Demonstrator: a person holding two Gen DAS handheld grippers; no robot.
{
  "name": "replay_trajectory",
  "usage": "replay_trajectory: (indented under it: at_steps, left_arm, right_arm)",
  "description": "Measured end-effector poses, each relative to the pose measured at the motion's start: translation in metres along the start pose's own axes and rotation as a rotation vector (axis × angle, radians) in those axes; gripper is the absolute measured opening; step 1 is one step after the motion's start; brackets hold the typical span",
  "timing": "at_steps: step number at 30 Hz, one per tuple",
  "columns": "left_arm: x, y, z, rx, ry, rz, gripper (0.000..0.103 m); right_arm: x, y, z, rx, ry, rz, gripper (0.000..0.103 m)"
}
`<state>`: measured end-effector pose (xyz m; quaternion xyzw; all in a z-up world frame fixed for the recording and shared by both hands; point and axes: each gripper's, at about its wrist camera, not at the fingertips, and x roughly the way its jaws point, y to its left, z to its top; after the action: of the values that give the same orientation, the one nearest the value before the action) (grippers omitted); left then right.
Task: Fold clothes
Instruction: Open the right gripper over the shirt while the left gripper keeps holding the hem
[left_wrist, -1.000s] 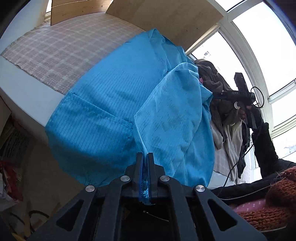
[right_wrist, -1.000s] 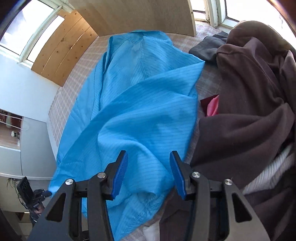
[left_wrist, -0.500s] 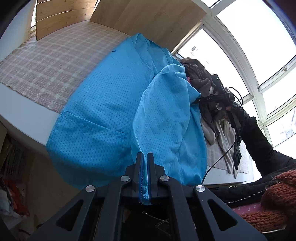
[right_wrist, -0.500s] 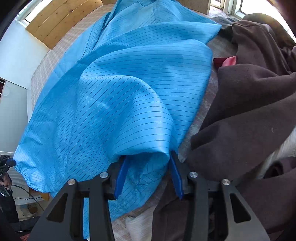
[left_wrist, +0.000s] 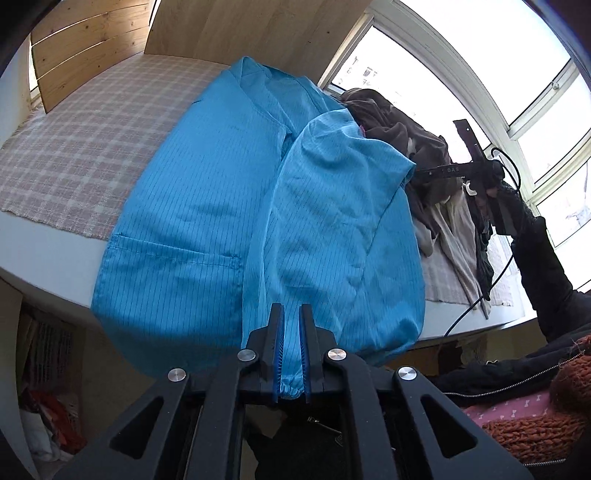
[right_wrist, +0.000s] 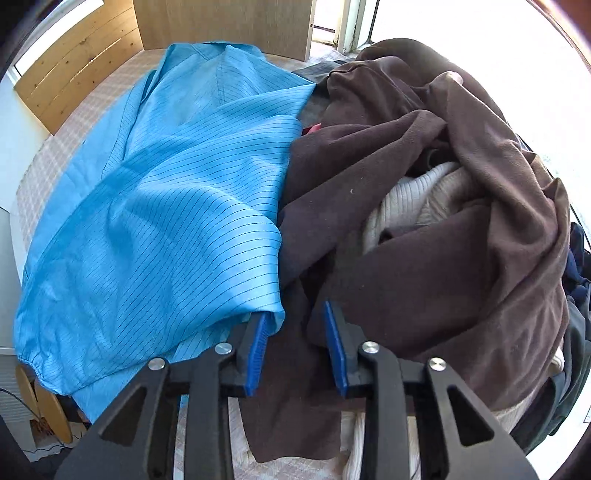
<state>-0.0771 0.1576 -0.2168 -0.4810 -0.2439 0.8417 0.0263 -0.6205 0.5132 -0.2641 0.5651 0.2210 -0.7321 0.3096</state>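
A blue pinstriped coat lies spread on a checked cloth that covers a white table. Its hem hangs over the table edge toward six o'clock in the left wrist view, and one sleeve is folded across the body of the coat, running from twelve o'clock down to six.

The left gripper sits at six o'clock in its own view. Its blue pads are parting, and the gathered elastic cuff of the sleeve sits loosely in the narrow gap between them.

The right gripper is at six o'clock in its own view. Its jaws are opening and grasp nothing. The edge of the blue coat drapes over the tip of one finger, and dark brown fabric lies beneath the gap.

A heap of brown clothes with a cream knitted top fills the right wrist view from one to five o'clock, touching the coat's edge.
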Motion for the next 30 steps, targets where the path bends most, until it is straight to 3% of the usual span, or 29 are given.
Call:
replay_trajectory:
  at_steps: [1, 3, 9, 11, 12, 15, 17, 19, 21, 24, 26, 30]
  left_arm:
    - [0.002, -0.001, -0.002, 0.003, 0.007, 0.022, 0.023]
    - [0.008, -0.002, -0.005, 0.024, 0.028, 0.076, 0.029]
    - [0.047, -0.001, 0.000, 0.139, 0.142, 0.252, 0.028]
    - [0.069, 0.009, 0.002, 0.142, 0.217, 0.240, 0.007]
    - [0.072, 0.010, 0.002, 0.154, 0.231, 0.258, 0.001]
    - [0.078, 0.010, 0.002, 0.194, 0.269, 0.323, 0.001]
    - [0.059, -0.003, 0.002, 0.263, 0.241, 0.379, 0.001]
    - [0.038, -0.011, 0.006, 0.266, 0.210, 0.344, 0.001]
    - [0.018, -0.016, 0.013, 0.245, 0.174, 0.297, 0.001]
    - [-0.006, -0.018, 0.032, 0.185, 0.111, 0.217, 0.001]
    - [-0.017, -0.026, 0.047, 0.182, 0.071, 0.202, 0.001]
    - [-0.034, -0.038, 0.074, 0.151, 0.012, 0.124, 0.001]
  right_arm:
    - [-0.002, 0.005, -0.007, 0.003, 0.002, 0.028, 0.032]
    - [0.002, 0.017, -0.013, 0.004, 0.020, 0.039, 0.032]
    - [0.019, 0.037, -0.026, 0.028, 0.059, 0.036, 0.032]
    - [0.023, 0.041, -0.029, 0.025, 0.066, 0.031, 0.032]
    - [0.024, 0.043, -0.031, 0.022, 0.068, 0.028, 0.032]
    - [0.023, 0.040, -0.034, 0.022, 0.062, 0.010, 0.032]
    - [0.018, 0.032, -0.037, 0.037, 0.046, 0.005, 0.032]
    - [0.010, 0.026, -0.040, 0.044, 0.024, -0.001, 0.032]
    - [0.005, 0.021, -0.047, 0.048, 0.014, 0.006, 0.039]
    - [0.002, 0.022, -0.054, 0.066, -0.005, 0.075, 0.041]
    - [0.004, 0.028, -0.055, 0.072, -0.009, 0.110, 0.042]
    - [0.021, 0.048, -0.049, 0.036, 0.021, 0.059, 0.043]
